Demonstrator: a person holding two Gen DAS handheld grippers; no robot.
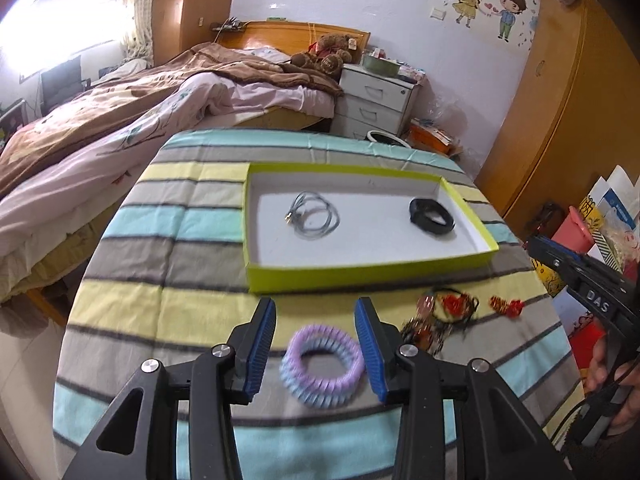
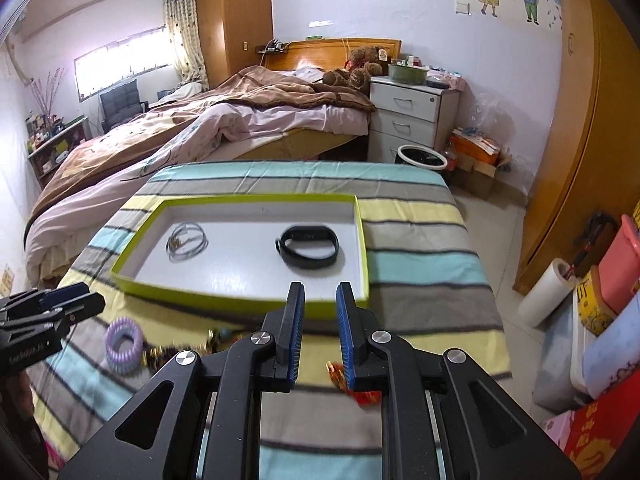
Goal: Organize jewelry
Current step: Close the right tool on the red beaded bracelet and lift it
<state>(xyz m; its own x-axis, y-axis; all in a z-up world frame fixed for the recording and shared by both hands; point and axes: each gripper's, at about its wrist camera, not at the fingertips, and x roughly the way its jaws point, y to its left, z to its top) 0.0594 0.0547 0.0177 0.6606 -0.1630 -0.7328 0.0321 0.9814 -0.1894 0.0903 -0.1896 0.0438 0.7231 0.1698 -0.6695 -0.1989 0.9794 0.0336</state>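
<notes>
Left hand-held gripper [image 1: 316, 320] spread wide, empty; lilac coil bracelet [image 1: 323, 364] flat on striped worktop [image 1: 160, 312], lying betw. its fingers, no long axis; left clearly nearer than right; right hand-held gripper [image 2: 320, 304] part-open, empty, over red charm [image 2: 362, 396]; tray [image 1: 360, 276] just beyond, holds wire loop [image 1: 316, 214] & black band [image 1: 432, 216].

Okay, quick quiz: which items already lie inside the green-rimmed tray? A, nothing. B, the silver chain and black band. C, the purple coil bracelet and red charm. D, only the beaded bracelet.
B: the silver chain and black band lie inside the tray, while the purple coil bracelet lies on the cloth outside it.
</notes>
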